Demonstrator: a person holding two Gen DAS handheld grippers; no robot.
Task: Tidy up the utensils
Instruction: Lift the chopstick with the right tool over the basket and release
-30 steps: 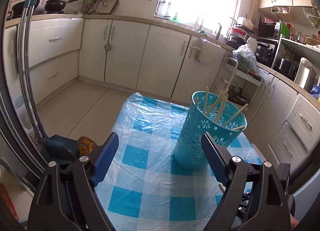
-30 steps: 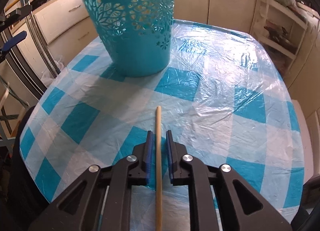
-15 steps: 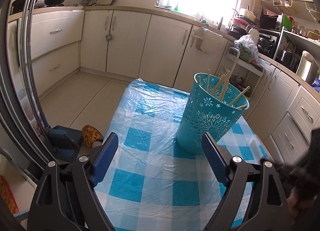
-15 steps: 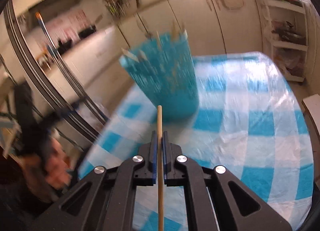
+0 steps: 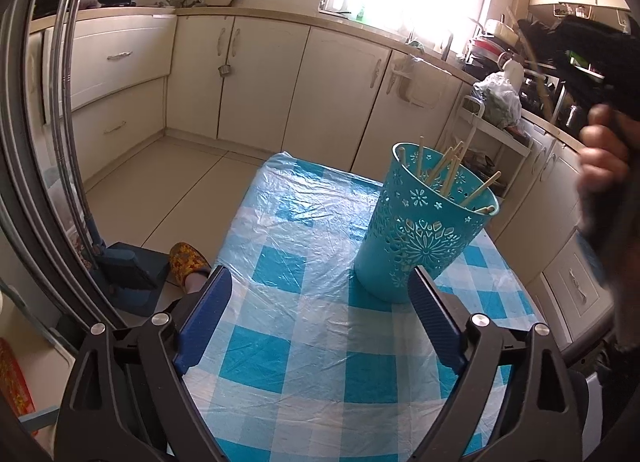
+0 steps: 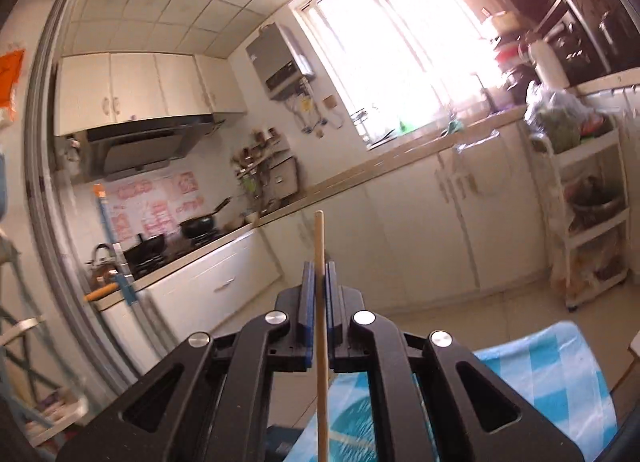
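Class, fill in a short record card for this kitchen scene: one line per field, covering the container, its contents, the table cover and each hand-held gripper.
Container: teal cut-out basket, upright on the table
Contents: several wooden chopsticks leaning inside
Table cover: blue-and-white checked plastic cloth
Left hand-held gripper: jaws wide, nothing between them
Right hand-held gripper: shut on one chopstick, raised clear of the table

No legible text anywhere.

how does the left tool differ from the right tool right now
The left tool stands wide open with nothing between its pads; the right tool is shut on a single wooden chopstick. The left points down at the checked tablecloth and teal holder; the right points across the kitchen. Both have blue pads.
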